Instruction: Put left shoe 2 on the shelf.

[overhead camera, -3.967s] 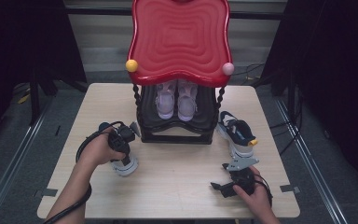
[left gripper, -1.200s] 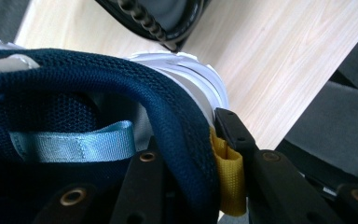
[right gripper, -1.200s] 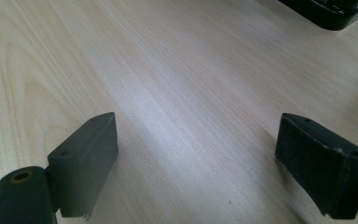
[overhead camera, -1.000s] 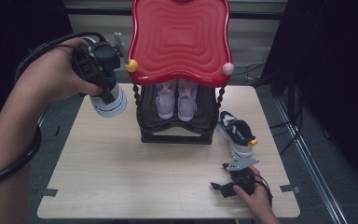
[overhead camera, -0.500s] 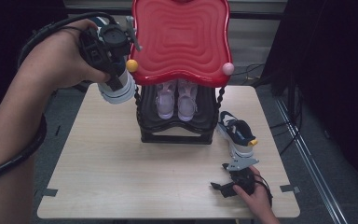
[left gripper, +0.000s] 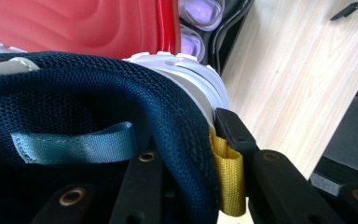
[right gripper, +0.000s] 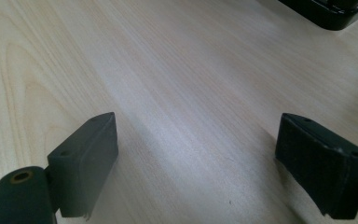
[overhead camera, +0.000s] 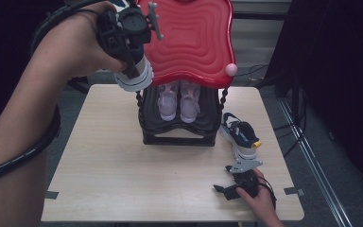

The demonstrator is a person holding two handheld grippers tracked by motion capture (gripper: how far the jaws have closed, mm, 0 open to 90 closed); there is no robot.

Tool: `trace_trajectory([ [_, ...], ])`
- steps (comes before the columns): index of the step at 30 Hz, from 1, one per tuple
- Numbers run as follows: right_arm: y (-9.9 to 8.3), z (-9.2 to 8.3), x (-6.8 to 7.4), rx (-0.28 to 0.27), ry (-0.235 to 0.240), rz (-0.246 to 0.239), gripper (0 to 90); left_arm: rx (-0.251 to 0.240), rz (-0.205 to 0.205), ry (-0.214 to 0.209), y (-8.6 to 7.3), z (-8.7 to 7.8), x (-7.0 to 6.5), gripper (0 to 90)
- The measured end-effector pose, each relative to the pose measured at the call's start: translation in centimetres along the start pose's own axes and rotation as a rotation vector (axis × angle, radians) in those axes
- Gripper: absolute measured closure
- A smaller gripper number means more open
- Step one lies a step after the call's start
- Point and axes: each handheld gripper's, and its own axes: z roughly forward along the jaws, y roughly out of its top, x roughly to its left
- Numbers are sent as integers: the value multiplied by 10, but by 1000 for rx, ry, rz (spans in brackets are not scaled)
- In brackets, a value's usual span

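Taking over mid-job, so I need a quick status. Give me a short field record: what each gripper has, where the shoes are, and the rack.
left gripper: shut on navy sneaker by its heel collar, raised at the rack's red top tray
right gripper: open, holding nothing, low over table
second navy sneaker: on table, right of the rack
lilac shoes: pair on black lower shelf
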Motion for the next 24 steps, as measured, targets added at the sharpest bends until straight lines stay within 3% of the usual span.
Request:
trace_trajectory([
  [16,0,0,0,0,0,0,126,-7,88,35,36,12,12,727],
  [24,0,0,0,0,0,0,125,0,126,27,50,23,21,725],
])
